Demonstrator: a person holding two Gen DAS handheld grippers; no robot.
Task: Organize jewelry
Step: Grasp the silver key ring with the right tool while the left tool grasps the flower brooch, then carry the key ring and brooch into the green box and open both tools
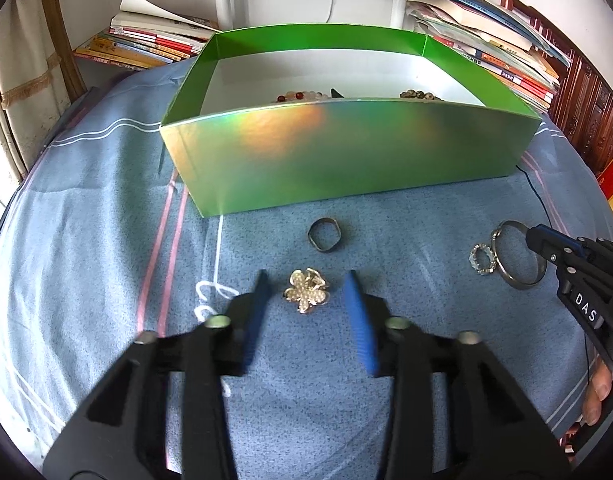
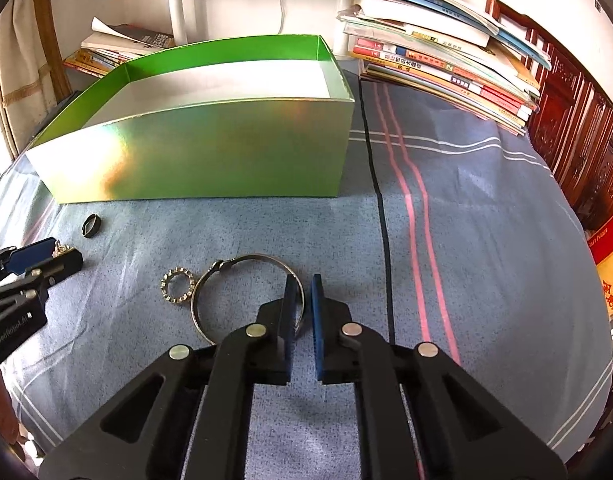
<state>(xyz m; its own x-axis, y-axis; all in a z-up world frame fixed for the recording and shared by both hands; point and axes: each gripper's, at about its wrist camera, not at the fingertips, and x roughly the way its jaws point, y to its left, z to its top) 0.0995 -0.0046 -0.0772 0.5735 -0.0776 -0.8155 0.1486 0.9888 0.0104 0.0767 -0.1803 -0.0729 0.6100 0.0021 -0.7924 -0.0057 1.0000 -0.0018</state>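
Pickup is the step in hand, as I read it: my left gripper [image 1: 306,292] sits low over the blue striped cloth [image 1: 106,240] with its jaws spread wide, the flower brooch [image 1: 306,290] lying between the blue pads but touching neither. My right gripper [image 2: 302,304] has its jaws parted by only a narrow gap, straddling the near rim of the silver bangle [image 2: 242,264]; I cannot tell whether the pads actually bear on the metal, though they look a little short of it. A small toothed ring [image 2: 177,289] lies just beside the bangle, and a dark band ring [image 1: 324,234] rests on the cloth between the brooch and the green box [image 1: 346,152], where beaded bracelets [image 1: 302,97] already lie. Next I judge both grippers must close squarely, the thin bangle rim being likely to slip, then lift over the box's front wall.
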